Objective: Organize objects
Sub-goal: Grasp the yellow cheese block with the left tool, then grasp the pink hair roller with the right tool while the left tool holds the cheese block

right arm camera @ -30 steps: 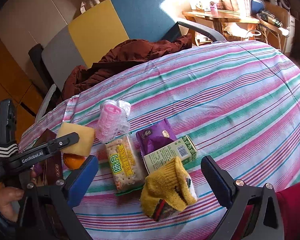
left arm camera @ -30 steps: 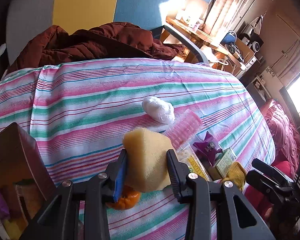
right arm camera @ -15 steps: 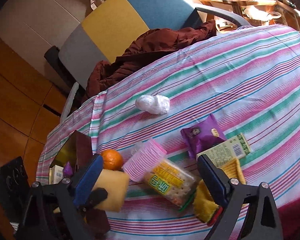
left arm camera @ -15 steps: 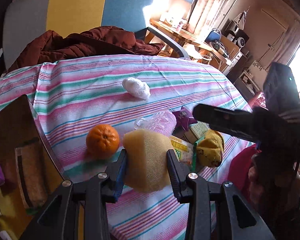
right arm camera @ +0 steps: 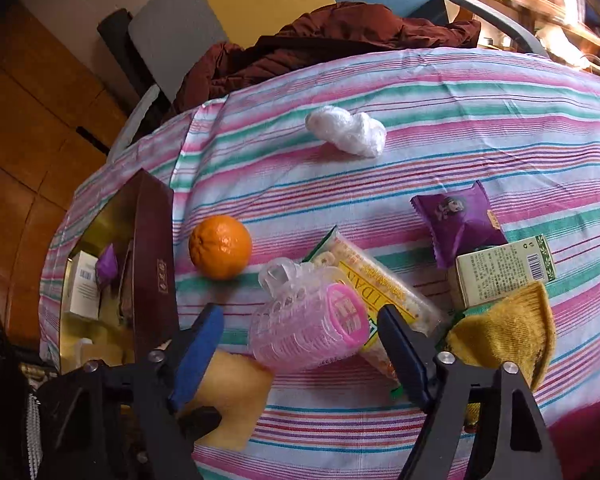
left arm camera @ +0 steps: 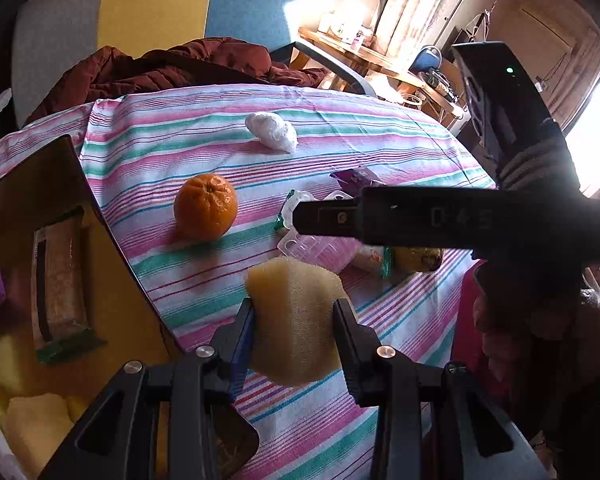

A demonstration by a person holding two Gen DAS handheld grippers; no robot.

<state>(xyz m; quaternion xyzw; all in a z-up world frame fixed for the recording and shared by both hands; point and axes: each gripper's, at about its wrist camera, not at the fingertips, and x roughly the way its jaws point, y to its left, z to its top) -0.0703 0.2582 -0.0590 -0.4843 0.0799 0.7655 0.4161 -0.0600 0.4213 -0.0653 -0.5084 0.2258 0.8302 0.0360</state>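
Note:
My left gripper is shut on a yellow sponge, held just above the striped cloth beside the open brown box. In the right wrist view the same sponge shows at the lower left, next to the box. My right gripper is open, its fingers on either side of a clear pack of pink hair rollers. An orange lies between the box and the rollers. Beneath the rollers is a cracker packet.
A purple snack bag, a green-and-white carton and a yellow sock lie at the right. A white plastic wad sits farther back. The box holds several packets. A chair with a brown jacket stands behind the table.
The left gripper drew back with the sponge, uncovering the orange. The right gripper came down and left until its open fingers stood either side of the roller pack.

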